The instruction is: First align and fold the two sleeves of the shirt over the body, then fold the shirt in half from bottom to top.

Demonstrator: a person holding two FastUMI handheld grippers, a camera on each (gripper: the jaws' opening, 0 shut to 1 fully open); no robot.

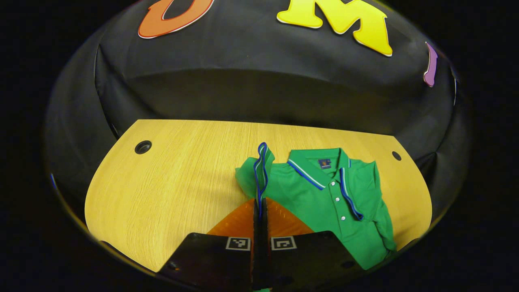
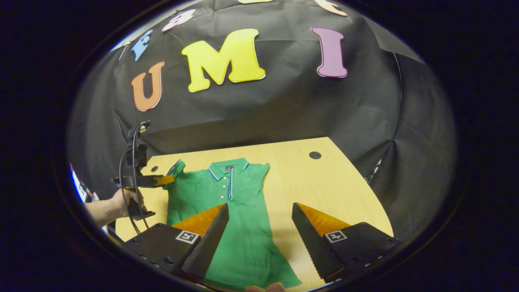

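Green polo shirt (image 2: 227, 211) lying flat on the wooden table (image 2: 332, 190), collar at the far side, hem at the near side. Right sleeve already folded over the body. Left sleeve (image 1: 259, 174) lifted off the table, pinched by its blue-trimmed cuff in the left gripper (image 1: 260, 205), jaws clenched on the cloth. Same gripper seen in the right gripper view at the left of the shirt, held by a hand (image 2: 123, 198). Right gripper (image 2: 259, 213) hovering above the near part of the shirt, jaws released and wide apart, holding nothing.

Possible trouble from here: thin cuff edge slipping out of the pinch if pulled too quickly, since only a small piece of cloth appears caught. Also a risk of dragging the whole shirt sideways across the table, because the wood looks smooth and nothing pins the body down. Crooked fold likely if the sleeve lands off line with the other one.

Material: soft knit cloth, matte, lightly wrinkled, with white and blue stripes along collar and placket, small white buttons. Table light, fine straight grain, rounded corners, a round cable hole (image 1: 142, 147) near each far corner.
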